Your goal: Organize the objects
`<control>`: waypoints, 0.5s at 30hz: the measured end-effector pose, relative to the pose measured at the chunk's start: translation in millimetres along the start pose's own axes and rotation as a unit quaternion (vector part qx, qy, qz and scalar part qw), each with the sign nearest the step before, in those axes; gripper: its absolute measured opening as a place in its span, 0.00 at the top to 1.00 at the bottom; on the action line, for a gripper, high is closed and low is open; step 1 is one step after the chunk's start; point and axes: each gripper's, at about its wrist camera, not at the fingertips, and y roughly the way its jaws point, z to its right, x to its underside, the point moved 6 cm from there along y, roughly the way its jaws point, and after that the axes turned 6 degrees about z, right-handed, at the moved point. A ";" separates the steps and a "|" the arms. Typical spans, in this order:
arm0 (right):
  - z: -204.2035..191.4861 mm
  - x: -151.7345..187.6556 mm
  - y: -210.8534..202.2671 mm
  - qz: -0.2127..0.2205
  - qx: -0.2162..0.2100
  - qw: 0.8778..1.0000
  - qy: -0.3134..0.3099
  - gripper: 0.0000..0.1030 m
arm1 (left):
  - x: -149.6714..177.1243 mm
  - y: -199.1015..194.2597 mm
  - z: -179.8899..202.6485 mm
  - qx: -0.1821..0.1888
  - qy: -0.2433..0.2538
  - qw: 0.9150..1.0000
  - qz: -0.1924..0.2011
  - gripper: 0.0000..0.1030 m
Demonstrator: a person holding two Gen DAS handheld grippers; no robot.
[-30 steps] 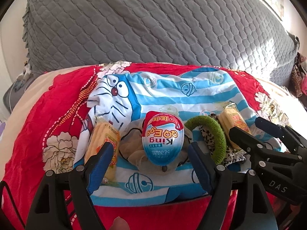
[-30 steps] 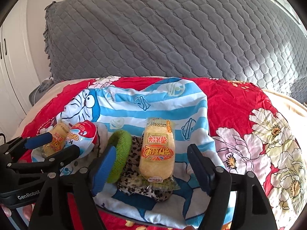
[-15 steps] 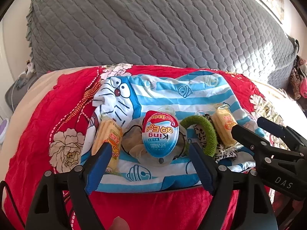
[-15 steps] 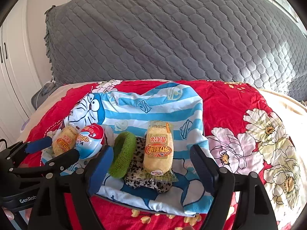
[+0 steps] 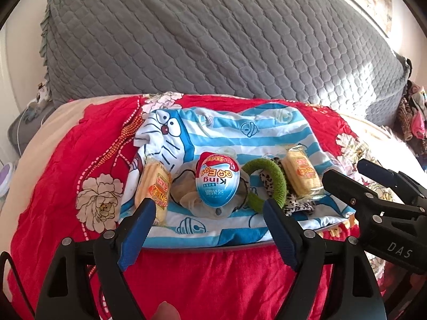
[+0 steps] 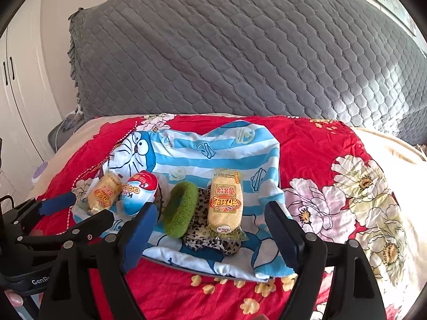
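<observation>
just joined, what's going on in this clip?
A person holds a two-finger tool in each hand over a bed. Neither holds anything: the left tool and the right tool both hang open above a blue-and-white striped cartoon cloth. The right tool's jaws have just been opening, with nothing between them. On the cloth lie a row of items: a yellow wrapped snack cake, a blue-and-red plastic egg, a green fuzzy hair tie, and a second yellow snack cake on a leopard-print scrunchie.
</observation>
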 end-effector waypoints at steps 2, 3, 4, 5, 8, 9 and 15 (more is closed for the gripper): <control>-1.9 -1.3 -5.9 -0.001 -0.001 1.000 0.000 0.20 | -1.3 -5.9 0.8 0.000 0.004 1.000 0.004 0.19; -2.8 -2.2 -9.5 0.001 -0.002 1.000 0.001 0.20 | -2.2 -8.2 1.2 0.001 0.006 1.000 0.005 0.19; -3.7 -3.1 -12.8 0.002 -0.004 1.000 0.001 0.20 | -3.2 -11.0 1.4 0.001 0.006 1.000 0.007 0.19; -4.0 -3.8 -15.2 0.002 -0.003 1.000 0.000 0.20 | -4.4 -14.2 1.5 0.001 0.007 1.000 0.010 0.19; -6.4 -6.4 -22.7 0.005 -0.004 1.000 -0.003 0.20 | -5.8 -22.9 -0.5 0.002 0.004 1.000 0.015 0.19; -7.5 -6.9 -25.1 0.005 -0.005 1.000 -0.004 0.20 | -6.0 -25.9 -1.7 0.001 0.004 1.000 0.015 0.19; -11.4 -4.8 -37.5 0.001 0.000 1.000 -0.010 0.20 | -5.4 -39.9 -6.6 0.000 -0.005 1.000 0.017 0.19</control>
